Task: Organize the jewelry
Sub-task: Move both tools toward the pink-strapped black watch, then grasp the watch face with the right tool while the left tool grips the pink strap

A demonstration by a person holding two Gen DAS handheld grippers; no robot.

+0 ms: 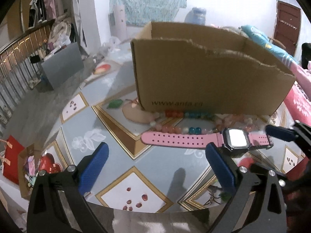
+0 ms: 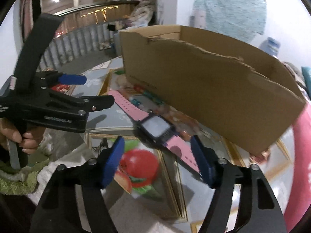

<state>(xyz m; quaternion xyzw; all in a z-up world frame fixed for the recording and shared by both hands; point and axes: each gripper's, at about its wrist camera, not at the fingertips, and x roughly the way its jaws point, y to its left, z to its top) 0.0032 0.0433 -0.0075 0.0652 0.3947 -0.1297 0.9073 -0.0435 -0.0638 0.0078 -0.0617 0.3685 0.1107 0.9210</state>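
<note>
A pink-strapped digital watch with a black square case point(image 1: 236, 138) lies flat on a glossy, fruit-patterned surface point(image 1: 136, 176), just in front of a torn brown cardboard box point(image 1: 204, 73). A string of multicoloured glass beads point(image 1: 186, 121) sits between watch and box. The left gripper point(image 1: 155, 167) hovers with its 2 blue pads apart, holding nothing. The right gripper point(image 2: 158, 161) stands above the watch's strap end, its pads also apart, not touching it. A hand point(image 2: 18, 137) grips the left tool's handle.
</note>
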